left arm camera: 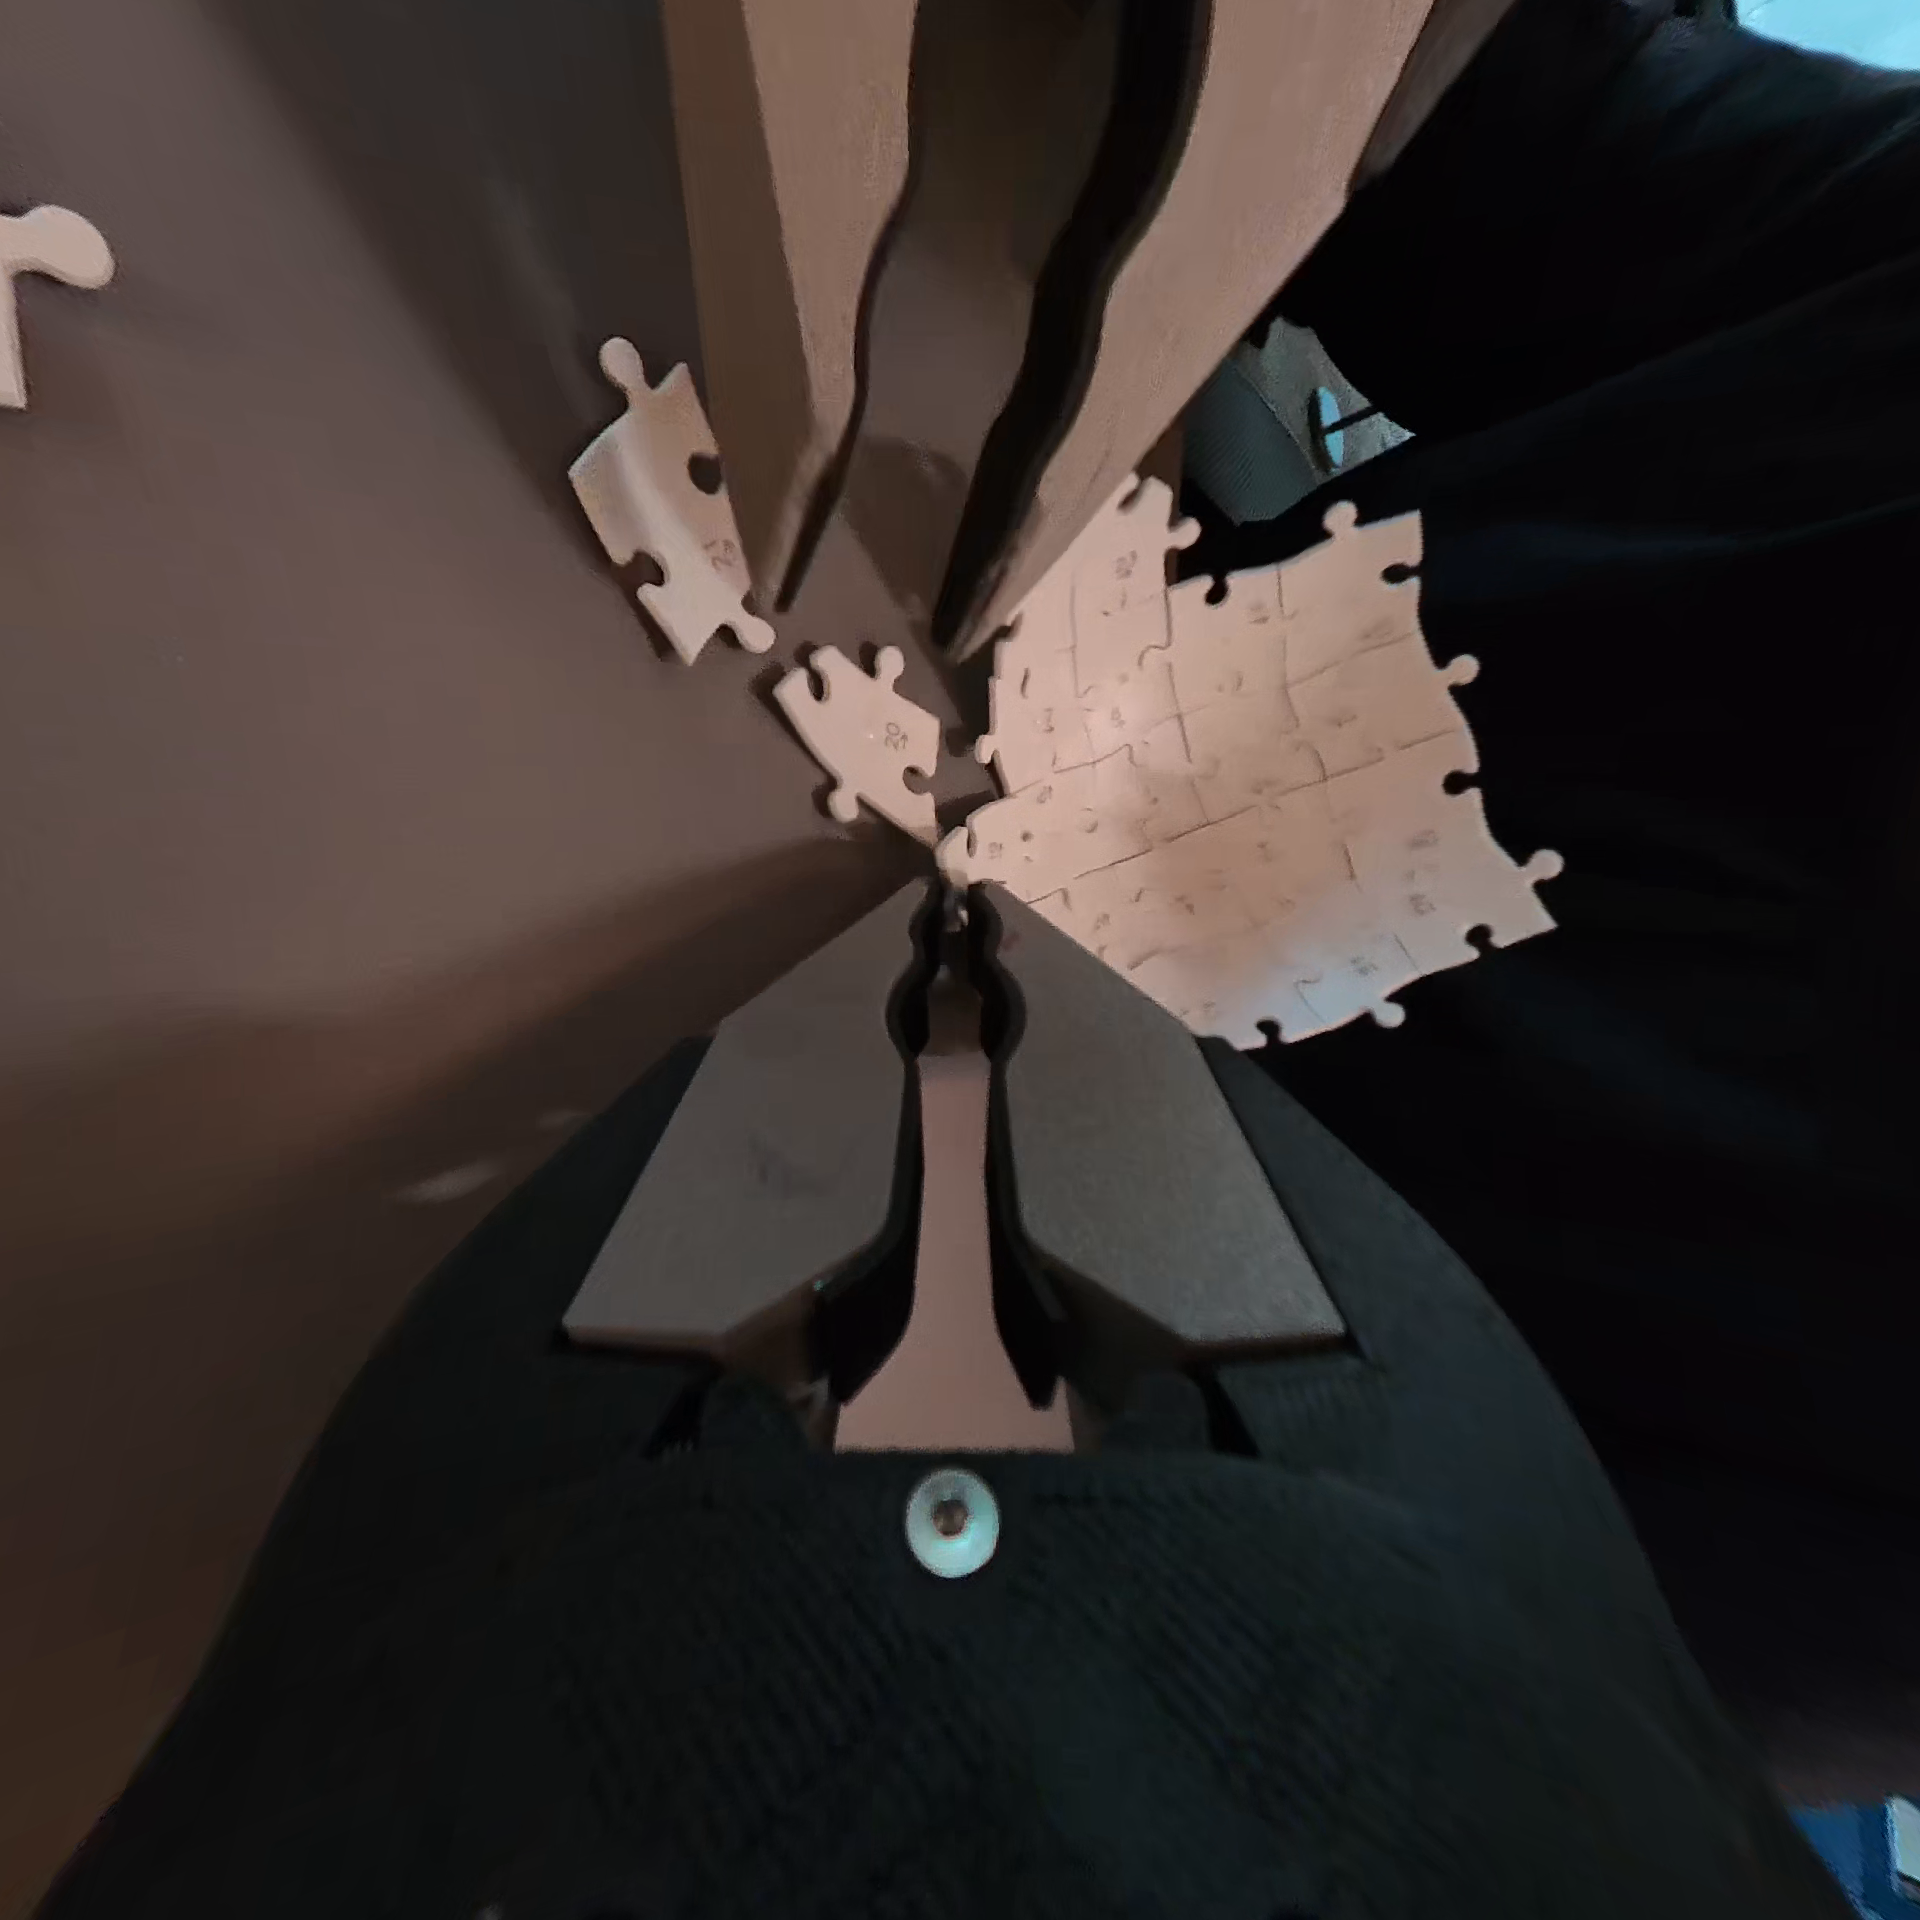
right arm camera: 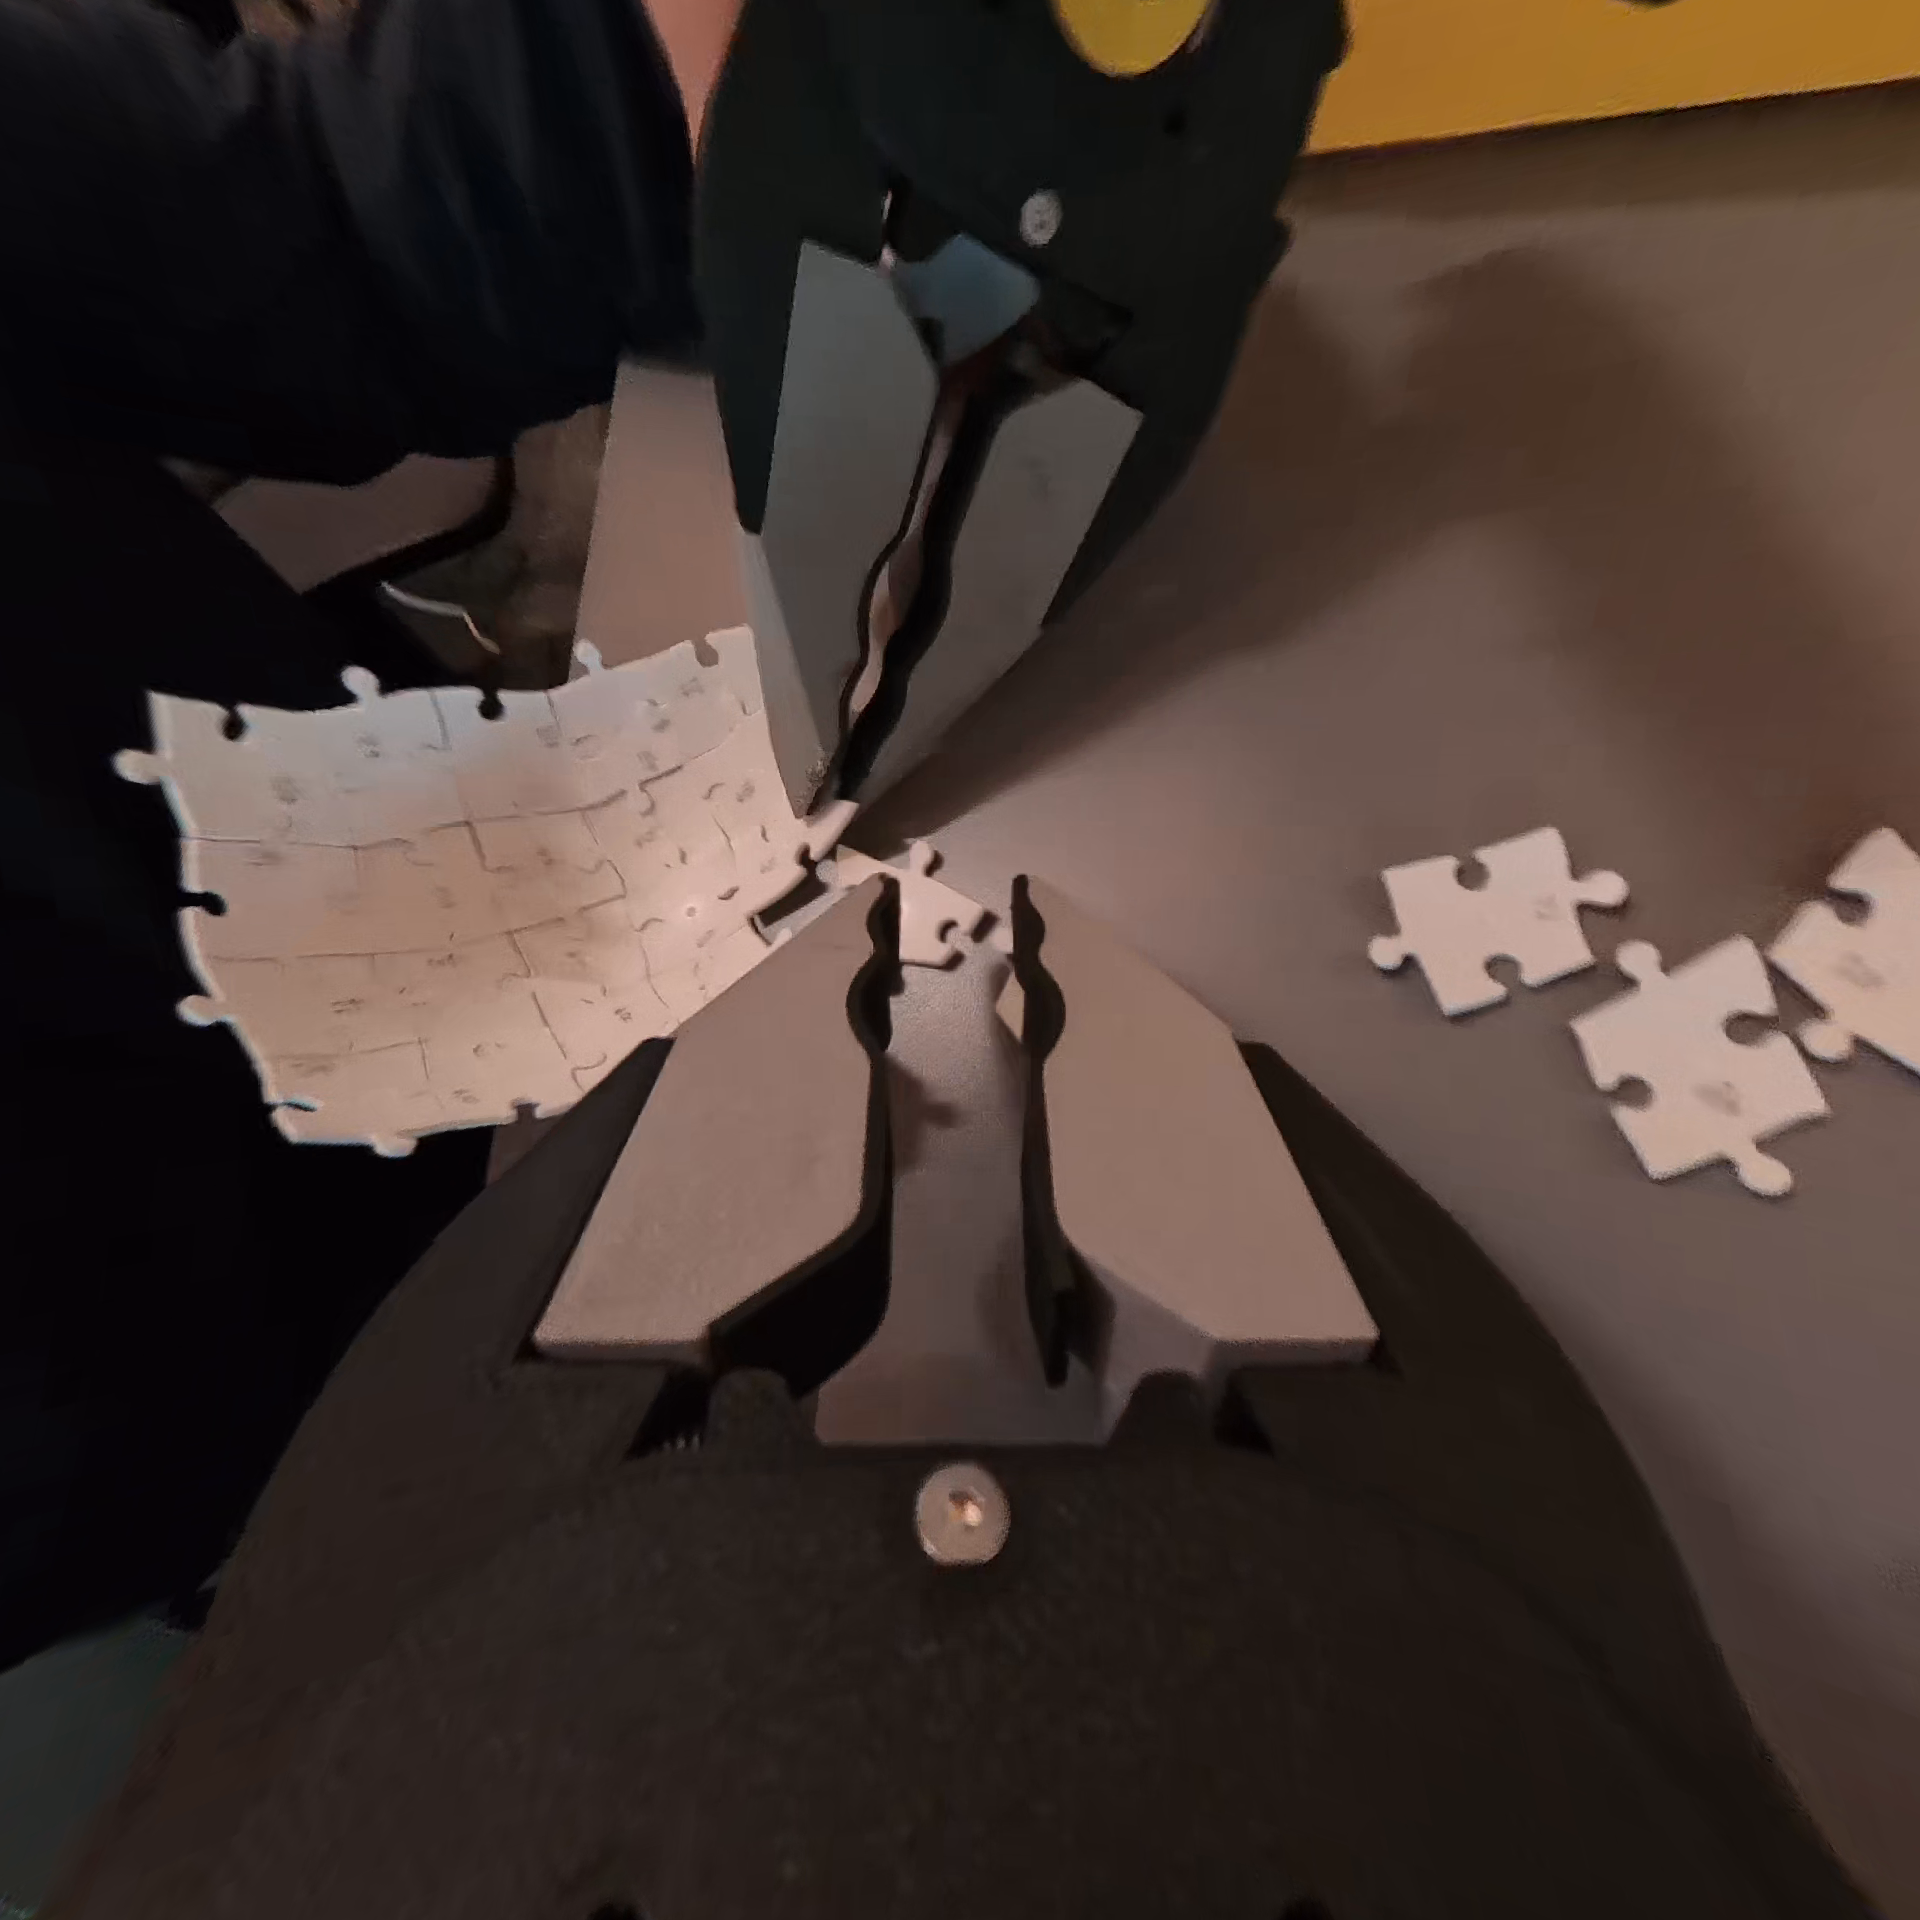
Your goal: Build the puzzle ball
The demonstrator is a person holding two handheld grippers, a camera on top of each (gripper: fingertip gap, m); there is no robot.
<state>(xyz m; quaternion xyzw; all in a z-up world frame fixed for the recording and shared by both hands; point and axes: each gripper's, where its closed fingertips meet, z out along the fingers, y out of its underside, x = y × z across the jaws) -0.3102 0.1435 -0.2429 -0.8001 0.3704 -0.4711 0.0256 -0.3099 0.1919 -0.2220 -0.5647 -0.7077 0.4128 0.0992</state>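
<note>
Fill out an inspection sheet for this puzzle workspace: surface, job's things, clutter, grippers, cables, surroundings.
Surface: dark matte table, shadowed in places.
Job's things: curved assembled puzzle panel, blank side up, raised off the table at one edge; single piece lying next to the panel's corner; another loose piece beside it; three loose pieces flat on the table farther off.
Clutter: nothing seen.
Grippers: left gripper shut on the panel's corner; right gripper open over the single piece.
Cables: nothing seen.
Surroundings: person's dark sleeve behind the panel; yellow strip along the far table edge.
</note>
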